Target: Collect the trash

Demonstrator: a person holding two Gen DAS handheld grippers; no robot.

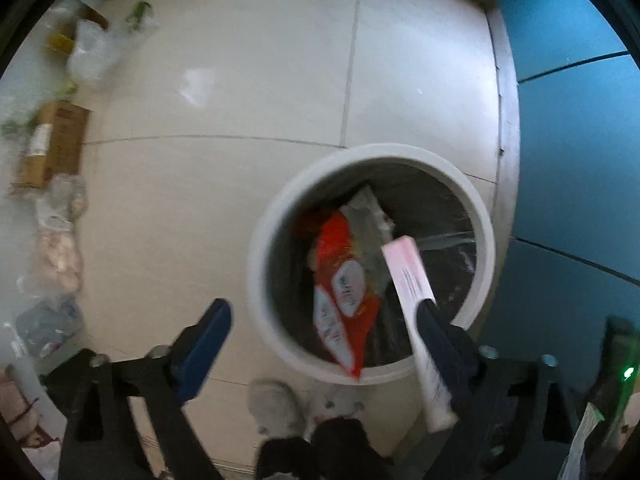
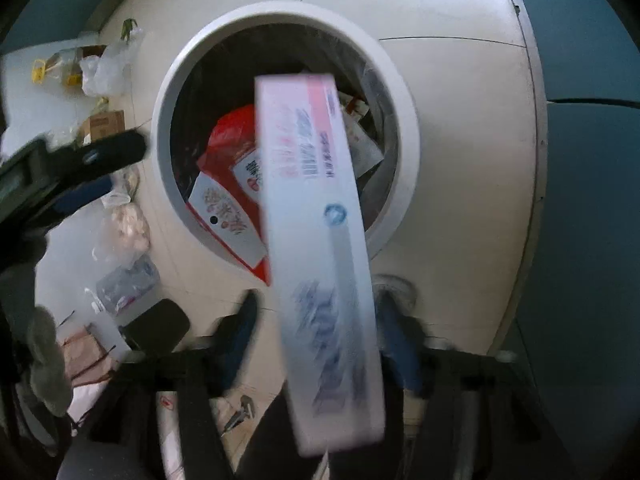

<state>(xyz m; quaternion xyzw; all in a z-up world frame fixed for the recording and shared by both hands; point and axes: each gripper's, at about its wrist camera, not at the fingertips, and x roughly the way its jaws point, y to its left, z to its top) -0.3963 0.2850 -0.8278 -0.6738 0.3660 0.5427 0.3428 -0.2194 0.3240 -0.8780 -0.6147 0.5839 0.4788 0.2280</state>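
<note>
A white round bin (image 1: 260,240) (image 2: 404,120) stands on the tiled floor and holds a red snack bag (image 1: 344,272) (image 2: 232,148) and other wrappers. A long pink-and-white box (image 2: 320,240) (image 1: 412,292) hangs blurred over the bin's rim between the spread fingers of my right gripper (image 2: 316,320); no pad visibly touches it. My left gripper (image 1: 324,332) is open and empty just above the bin's near rim; it also shows in the right wrist view (image 2: 96,156) at the left.
Loose trash lies along the left of the floor: a white plastic bag (image 1: 92,52) (image 2: 108,68), a brown carton (image 1: 52,140) (image 2: 104,124), clear bags of food (image 1: 60,248) (image 2: 124,228). A blue wall (image 1: 572,140) runs on the right. The person's slippers (image 1: 276,404) are below.
</note>
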